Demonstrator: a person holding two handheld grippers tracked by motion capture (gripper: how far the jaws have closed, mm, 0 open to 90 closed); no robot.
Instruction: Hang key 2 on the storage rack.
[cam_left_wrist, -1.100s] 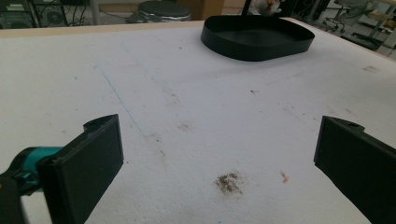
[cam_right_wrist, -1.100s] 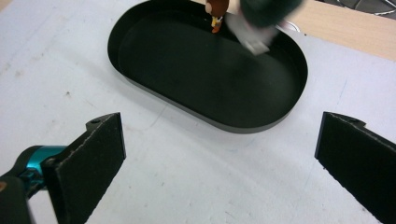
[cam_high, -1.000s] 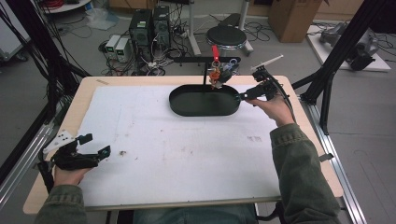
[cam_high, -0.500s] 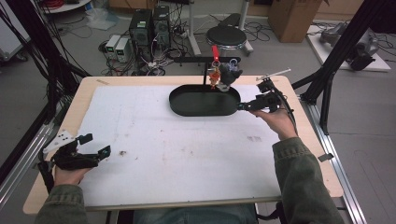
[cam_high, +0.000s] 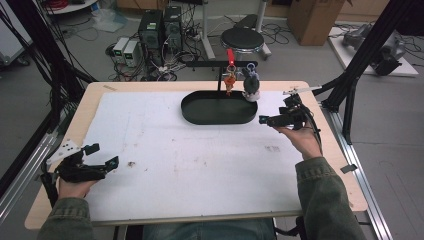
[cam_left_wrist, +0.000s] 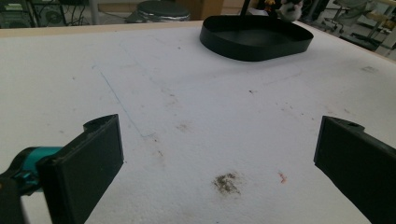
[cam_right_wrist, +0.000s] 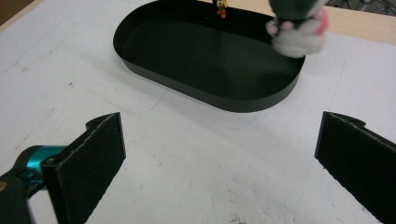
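The right tool (cam_high: 267, 120) has pulled back from the black tray (cam_high: 200, 114) to its 3 o'clock side, jaws wide apart, holding nothing. The left tool (cam_high: 102, 155) rests at the table's (cam_high: 200, 175) 8 o'clock, also wide apart.

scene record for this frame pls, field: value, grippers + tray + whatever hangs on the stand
left gripper: open, holds nothing, near left part of the white mat
right gripper: open, holds nothing, right of the tray
tray: black oval, nothing in it, far centre of mat
stand: black bar behind tray
hanging items: orange keychain, plush toy, both above the tray's far edge
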